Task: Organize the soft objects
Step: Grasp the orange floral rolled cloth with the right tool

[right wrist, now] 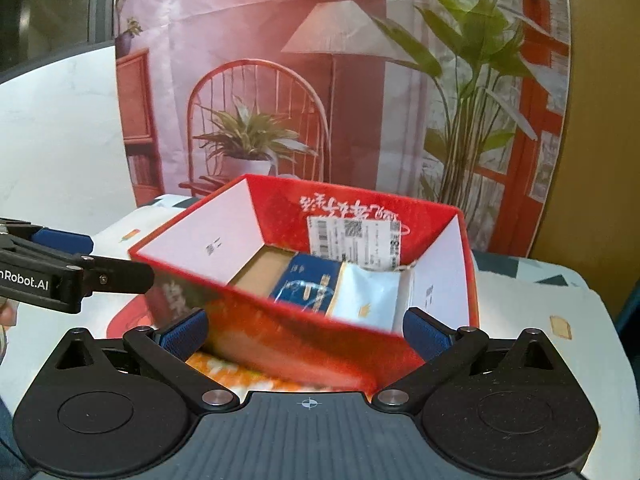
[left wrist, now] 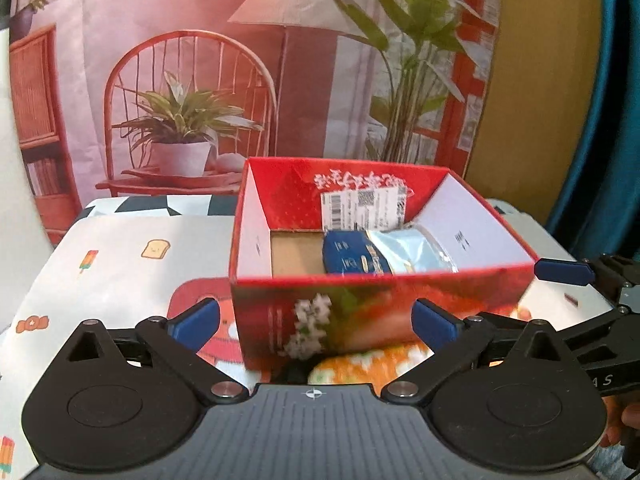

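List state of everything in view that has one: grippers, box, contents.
left gripper: open, holding nothing
right gripper: open, holding nothing
red box: open-topped, upright on the table, no lid on it
blue-and-white soft pack: inside the box, lying on its floor toward the right side
shipping label: stuck on the box's inner far wall

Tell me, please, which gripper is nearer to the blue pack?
Right, probably. The right gripper faces the pack head-on across the near wall of the box; the left gripper sits further left, with the pack off to its right.
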